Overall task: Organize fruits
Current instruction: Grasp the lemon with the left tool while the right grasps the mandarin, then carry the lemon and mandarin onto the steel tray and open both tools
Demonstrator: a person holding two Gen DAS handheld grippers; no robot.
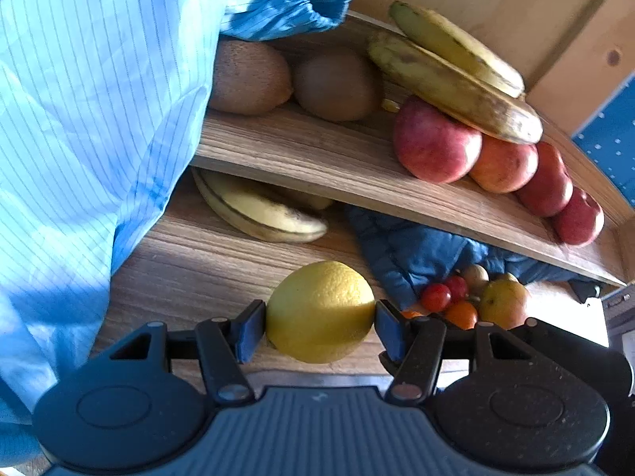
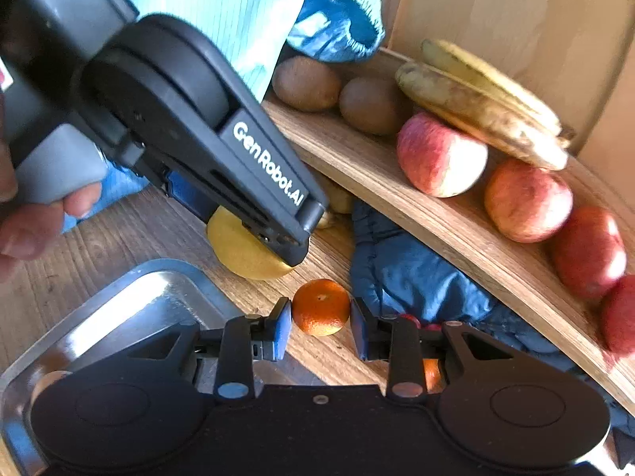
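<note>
- Left gripper [image 1: 320, 324] clamps a lemon [image 1: 320, 311] above the wooden tabletop [image 1: 198, 261].
- Right gripper [image 2: 320, 327] brackets a mandarin [image 2: 321, 306]; contact unclear.
- Steel tray [image 2: 131, 309] lies at eight o'clock.

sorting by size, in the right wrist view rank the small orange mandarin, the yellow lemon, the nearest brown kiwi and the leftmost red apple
As they look:
1. leftmost red apple
2. yellow lemon, partly hidden, so unsure
3. brown kiwi
4. small orange mandarin, though nearest the camera
</note>
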